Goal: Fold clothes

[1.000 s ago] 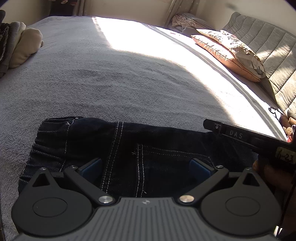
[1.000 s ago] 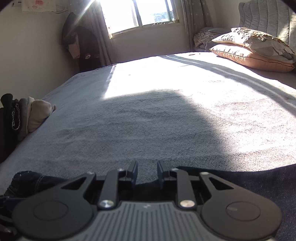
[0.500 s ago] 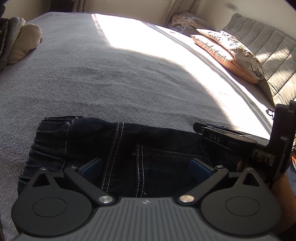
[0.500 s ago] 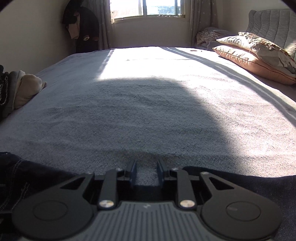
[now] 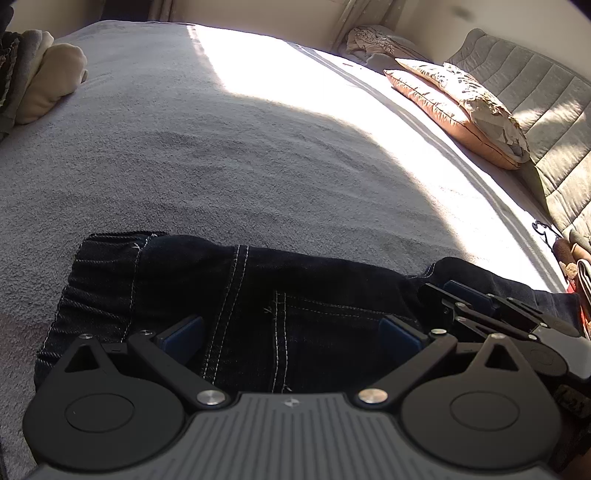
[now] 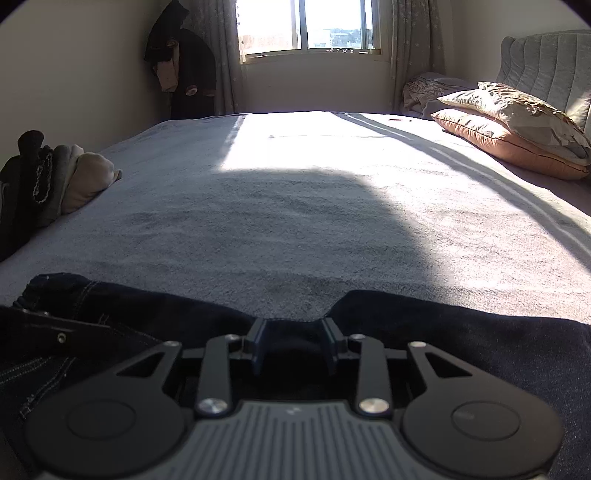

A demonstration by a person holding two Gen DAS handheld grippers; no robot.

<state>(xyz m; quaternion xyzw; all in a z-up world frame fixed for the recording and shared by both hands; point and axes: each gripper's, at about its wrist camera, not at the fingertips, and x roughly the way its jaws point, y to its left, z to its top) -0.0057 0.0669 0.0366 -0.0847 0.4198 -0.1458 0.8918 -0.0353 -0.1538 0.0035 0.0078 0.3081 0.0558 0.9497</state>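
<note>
Dark blue jeans (image 5: pixel 258 295) with white stitching lie on the grey bed, elastic waistband at the left. My left gripper (image 5: pixel 291 332) is wide open, low over the jeans near the seam and pocket. My right gripper (image 6: pixel 295 336) has its jaws partly apart with a raised fold of the jeans (image 6: pixel 291 325) between the fingertips; whether they pinch it is unclear. The right gripper also shows in the left wrist view (image 5: pixel 476 299), at the jeans' right part. The jeans spread left and right in the right wrist view (image 6: pixel 461 332).
The grey bedspread (image 5: pixel 240 155) stretches ahead, half in sunlight. Folded clothes (image 6: pixel 55 177) are stacked at the left edge. Pillows (image 6: pixel 513 125) and a padded headboard (image 5: pixel 535 92) are at the right. A window (image 6: pixel 306 26) and hanging dark coat (image 6: pixel 184 66) are at the far wall.
My right gripper has moved in close beside the left and lowered onto the jeans; its jaws have widened and a fold of denim now rises between them. The left gripper stays open in place.
</note>
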